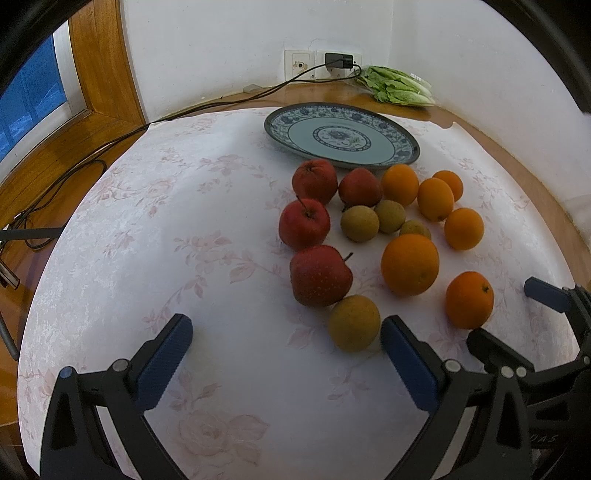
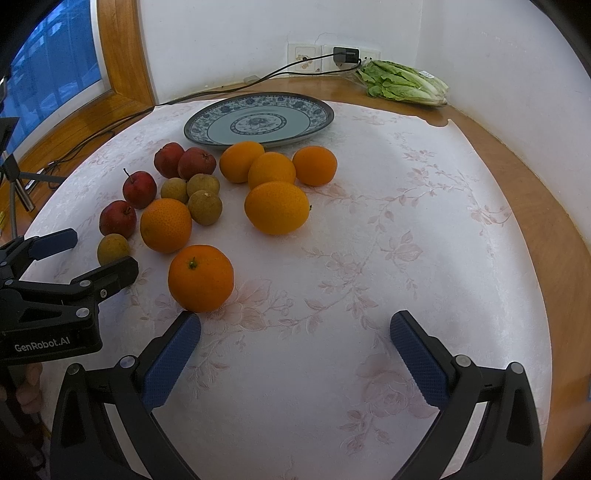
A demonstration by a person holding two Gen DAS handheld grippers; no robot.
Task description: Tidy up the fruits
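Floral white tablecloth [image 2: 369,221], wooden table [image 2: 517,155], corner walls.

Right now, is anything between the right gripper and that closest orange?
Nothing visible. The right gripper is open, and the nearest orange sits on bare tablecloth just ahead of its left finger, with no other fruit between.

A white wall [image 2: 258,33] meets another at a corner behind the wooden table [image 2: 524,177], which wears a pale floral cloth [image 2: 369,258]. Left of that corner sits a wood-framed window [image 2: 122,70] (blue beyond the glass). On the wall just above the tabletop, sockets [image 2: 306,57] hold a black charger [image 2: 346,55], its cable [image 2: 207,94] trailing leftward.
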